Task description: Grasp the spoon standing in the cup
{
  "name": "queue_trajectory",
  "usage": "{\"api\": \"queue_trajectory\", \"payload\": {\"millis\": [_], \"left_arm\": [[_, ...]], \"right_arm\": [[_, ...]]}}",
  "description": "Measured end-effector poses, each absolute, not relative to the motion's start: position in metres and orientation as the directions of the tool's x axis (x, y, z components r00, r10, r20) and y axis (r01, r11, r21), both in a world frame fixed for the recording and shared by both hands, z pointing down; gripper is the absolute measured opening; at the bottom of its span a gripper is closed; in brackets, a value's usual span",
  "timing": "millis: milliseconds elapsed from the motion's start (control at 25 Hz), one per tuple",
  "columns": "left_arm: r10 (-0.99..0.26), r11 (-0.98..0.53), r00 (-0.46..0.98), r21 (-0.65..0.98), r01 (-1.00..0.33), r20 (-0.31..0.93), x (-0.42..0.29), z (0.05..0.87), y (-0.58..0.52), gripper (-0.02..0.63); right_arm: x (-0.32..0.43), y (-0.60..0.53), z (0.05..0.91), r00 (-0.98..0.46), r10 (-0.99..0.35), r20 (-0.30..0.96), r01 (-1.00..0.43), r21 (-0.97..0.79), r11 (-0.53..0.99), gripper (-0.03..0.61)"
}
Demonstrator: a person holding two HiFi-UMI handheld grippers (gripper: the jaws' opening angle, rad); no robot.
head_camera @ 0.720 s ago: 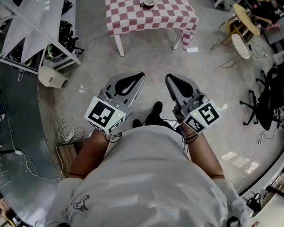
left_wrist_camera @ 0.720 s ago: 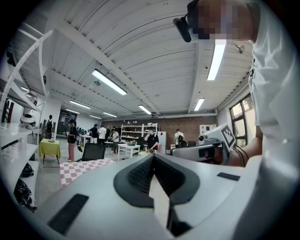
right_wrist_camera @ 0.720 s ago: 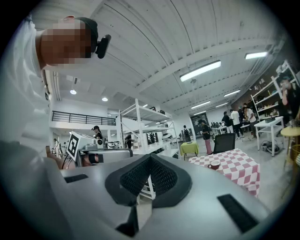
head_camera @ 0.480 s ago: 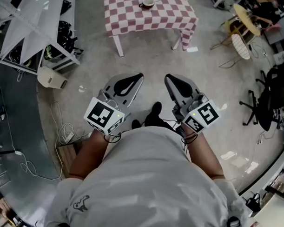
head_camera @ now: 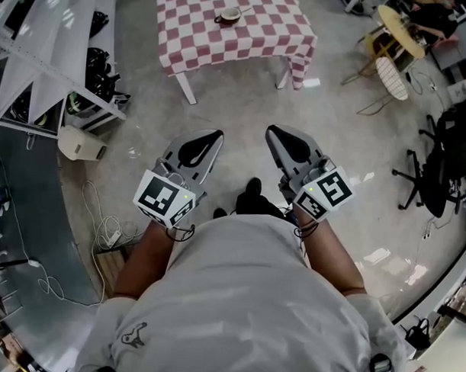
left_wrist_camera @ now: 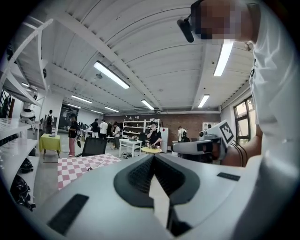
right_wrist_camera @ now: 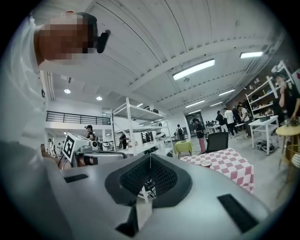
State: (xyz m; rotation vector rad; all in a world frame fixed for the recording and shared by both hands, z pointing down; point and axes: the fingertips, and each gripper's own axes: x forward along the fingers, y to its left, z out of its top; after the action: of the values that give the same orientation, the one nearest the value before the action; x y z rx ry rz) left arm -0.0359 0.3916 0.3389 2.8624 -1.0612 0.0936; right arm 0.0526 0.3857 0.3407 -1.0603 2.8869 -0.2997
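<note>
Well short of the checkered table [head_camera: 257, 39] bearing the cup [head_camera: 228, 16], left gripper [head_camera: 217, 134] and right gripper [head_camera: 271, 132], both clenched on nothing

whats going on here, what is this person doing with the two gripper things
A person stands on the floor with a gripper in each hand, held close in front of the body. The left gripper and the right gripper both have their jaws together with nothing between them. The cup with the spoon sits on the checked table farther ahead, apart from both grippers, so the grasp has not begun.
</note>
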Motion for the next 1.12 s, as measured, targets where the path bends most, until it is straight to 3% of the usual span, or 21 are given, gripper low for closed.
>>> {"api": "queue_trajectory", "payload": {"millis": [520,1120], "left_arm": [[-0.677,-0.731,0.732,0.050,-0.681,0.075,0.042,0.335,0.283,0.011],[-0.685,-0.722,0.724,0.053,-0.690,0.082,0.012,0.335,0.203,0.011]], "right_arm": [[0.120,0.278,0.335,-0.806,-0.592,0.019,-0.582,-0.207,0.786,0.032],[0.098,0.196,0.320,-0.788,-0.616,-0.016,-0.599,-0.212,0.772,0.032]]}}
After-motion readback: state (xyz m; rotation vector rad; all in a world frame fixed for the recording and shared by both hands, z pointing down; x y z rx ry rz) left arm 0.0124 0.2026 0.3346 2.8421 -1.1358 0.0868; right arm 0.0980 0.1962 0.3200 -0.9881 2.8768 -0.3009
